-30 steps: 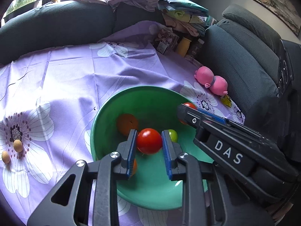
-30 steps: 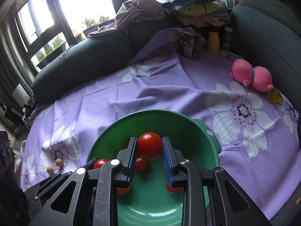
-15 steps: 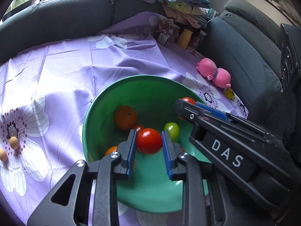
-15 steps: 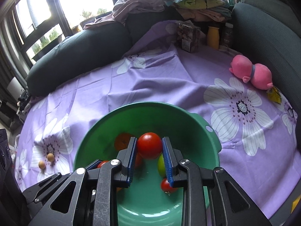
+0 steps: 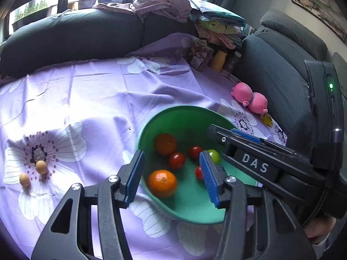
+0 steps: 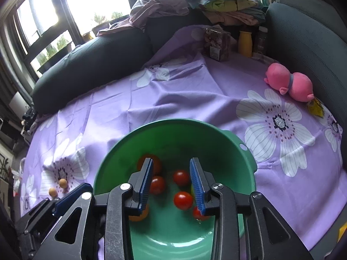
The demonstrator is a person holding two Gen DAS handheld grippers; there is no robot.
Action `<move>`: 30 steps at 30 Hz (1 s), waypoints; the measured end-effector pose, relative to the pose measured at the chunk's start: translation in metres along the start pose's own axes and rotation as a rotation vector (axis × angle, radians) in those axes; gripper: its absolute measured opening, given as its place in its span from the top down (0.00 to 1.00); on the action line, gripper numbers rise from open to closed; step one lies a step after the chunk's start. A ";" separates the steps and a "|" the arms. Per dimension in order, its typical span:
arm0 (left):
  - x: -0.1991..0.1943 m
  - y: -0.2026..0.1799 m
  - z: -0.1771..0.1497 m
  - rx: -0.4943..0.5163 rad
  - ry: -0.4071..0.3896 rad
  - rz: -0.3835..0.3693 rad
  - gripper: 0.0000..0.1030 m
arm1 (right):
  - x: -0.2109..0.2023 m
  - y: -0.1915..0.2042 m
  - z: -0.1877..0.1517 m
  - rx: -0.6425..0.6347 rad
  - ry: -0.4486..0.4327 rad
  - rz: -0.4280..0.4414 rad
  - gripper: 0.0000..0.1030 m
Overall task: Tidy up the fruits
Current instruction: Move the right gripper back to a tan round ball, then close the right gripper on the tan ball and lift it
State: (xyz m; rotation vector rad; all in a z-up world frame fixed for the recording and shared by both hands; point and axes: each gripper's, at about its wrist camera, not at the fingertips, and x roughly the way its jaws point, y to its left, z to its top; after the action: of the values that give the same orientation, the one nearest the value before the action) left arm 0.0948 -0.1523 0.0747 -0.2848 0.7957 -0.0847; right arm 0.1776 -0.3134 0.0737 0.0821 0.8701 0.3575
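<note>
Living room: sofa (image 5: 73, 36), laundry pile (image 6: 216, 2)

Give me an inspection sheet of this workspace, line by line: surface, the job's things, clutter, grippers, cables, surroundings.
Surface: purple floral cloth, wrinkled.
Job's things: green bowl holds two oranges, several red tomatoes and one green fruit; two small tan fruits lie on the cloth outside it.
Clutter: pink plush toy, yellow bottle, wrapped packet.
Grippers: left gripper open above the bowl, empty; right gripper open over the bowl, empty.
Cables: nothing seen.
Surroundings: dark sofa, piled clothes, windows behind.
</note>
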 end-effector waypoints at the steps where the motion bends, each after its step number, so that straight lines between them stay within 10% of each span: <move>1: -0.007 0.008 0.001 -0.012 -0.014 0.018 0.47 | -0.002 0.002 0.000 0.003 -0.005 0.014 0.56; 15: -0.089 0.158 -0.013 -0.239 -0.111 0.327 0.43 | -0.005 0.095 -0.004 -0.071 0.027 0.267 0.51; 20: -0.071 0.193 -0.030 -0.299 -0.040 0.314 0.44 | 0.021 0.147 -0.002 -0.114 0.145 0.392 0.51; 30: -0.022 0.216 -0.044 -0.341 0.087 0.277 0.63 | 0.101 0.217 -0.034 -0.156 0.348 0.379 0.54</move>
State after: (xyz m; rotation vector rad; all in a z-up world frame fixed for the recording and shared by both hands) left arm 0.0408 0.0491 -0.0008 -0.4920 0.9288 0.3032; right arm 0.1523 -0.0780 0.0240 0.0402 1.1696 0.8104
